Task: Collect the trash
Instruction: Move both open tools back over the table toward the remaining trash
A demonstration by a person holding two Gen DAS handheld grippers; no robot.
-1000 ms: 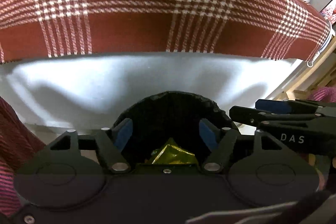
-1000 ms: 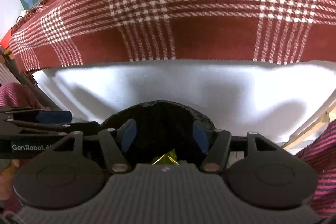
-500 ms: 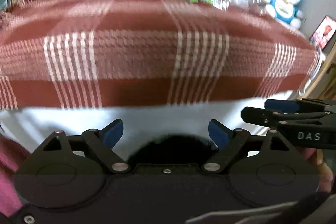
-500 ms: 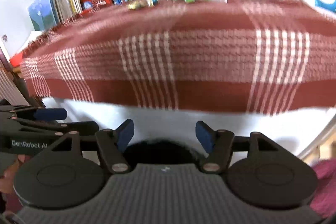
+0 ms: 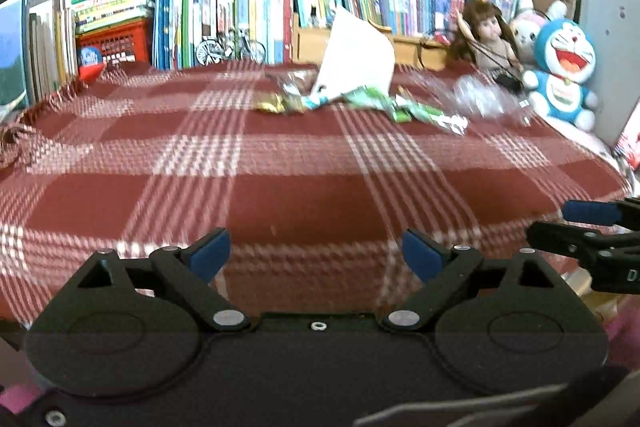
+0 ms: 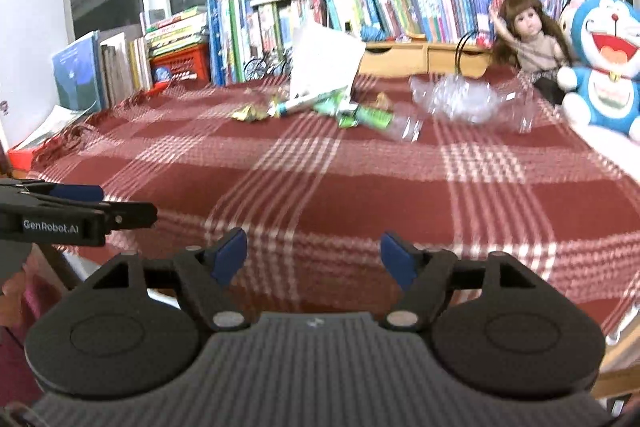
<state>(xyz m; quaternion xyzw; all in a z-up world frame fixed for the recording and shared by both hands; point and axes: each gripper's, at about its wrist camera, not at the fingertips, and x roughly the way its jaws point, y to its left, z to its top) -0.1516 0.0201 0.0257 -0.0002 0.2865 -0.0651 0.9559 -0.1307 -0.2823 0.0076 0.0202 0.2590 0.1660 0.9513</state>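
Left claw (image 5: 316, 253): spread, empty | Right claw (image 6: 313, 254): spread, empty | Trash (image 5: 360, 103): wrappers, paper, clear plastic near counter (image 5: 280, 195) far edge | Handling: light, crinkly, likely slippery; pinch a raised fold

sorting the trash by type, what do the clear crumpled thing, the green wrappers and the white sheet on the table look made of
Clear crumpled thing: thin see-through plastic, likely; the cloth shows through it and it glints.
Green wrappers: glossy printed plastic film, apparently; shiny and creased.
White sheet: paper, probably; matte, opaque, standing stiffly with a bent edge.
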